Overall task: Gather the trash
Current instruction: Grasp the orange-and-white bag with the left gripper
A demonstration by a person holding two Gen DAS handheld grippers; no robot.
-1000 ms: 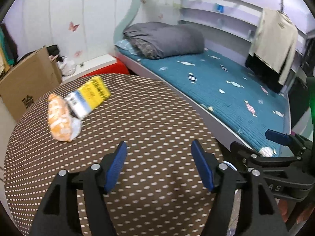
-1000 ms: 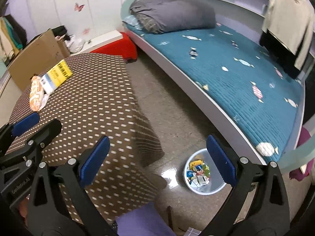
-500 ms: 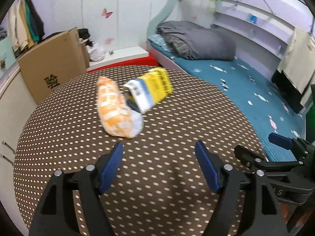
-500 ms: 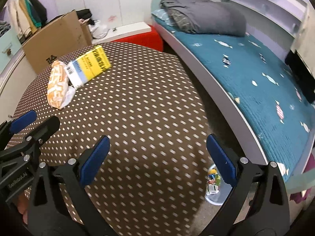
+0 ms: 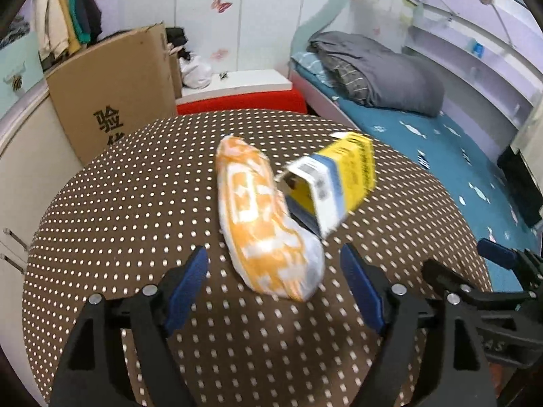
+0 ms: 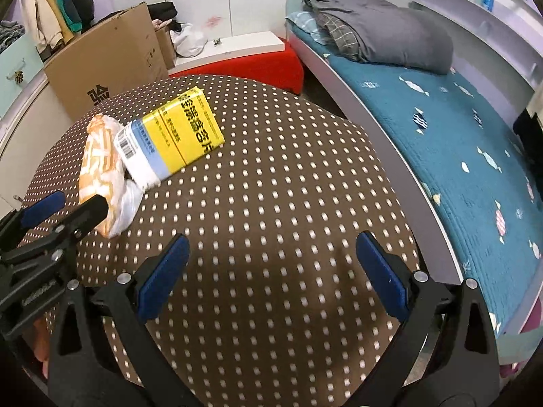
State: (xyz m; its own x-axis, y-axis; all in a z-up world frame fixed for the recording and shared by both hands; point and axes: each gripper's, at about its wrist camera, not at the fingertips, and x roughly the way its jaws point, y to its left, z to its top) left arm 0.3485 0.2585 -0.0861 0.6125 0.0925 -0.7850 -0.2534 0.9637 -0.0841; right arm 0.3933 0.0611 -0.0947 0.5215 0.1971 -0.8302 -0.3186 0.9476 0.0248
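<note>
An orange-and-white plastic wrapper (image 5: pixel 264 227) lies on the brown dotted table (image 5: pixel 142 203), touching a yellow-and-blue carton (image 5: pixel 334 183) on its right. My left gripper (image 5: pixel 276 286) hovers just in front of the wrapper's near end; its jaws are opening and the pads press on nothing. From the right wrist view the wrapper (image 6: pixel 101 166) and the carton (image 6: pixel 173 139) sit at the table's far left. My right gripper (image 6: pixel 271 273) stands open over bare tablecloth, well to the right of them. The left gripper (image 6: pixel 47 210) shows at that view's left edge.
A cardboard box (image 5: pixel 112 91) stands behind the table at the left. Beyond it is a red low cabinet with a white top (image 5: pixel 237 98). A bed with a teal cover (image 6: pixel 458 142) and grey bedding (image 6: pixel 380 30) runs along the right. Clothes (image 5: pixel 64 20) hang at top left.
Both grippers swung left, from the table's bed side toward the trash. The wrapper and carton now lie close before the left gripper, whose jaws stand wider. The floor bin has left the right view.
</note>
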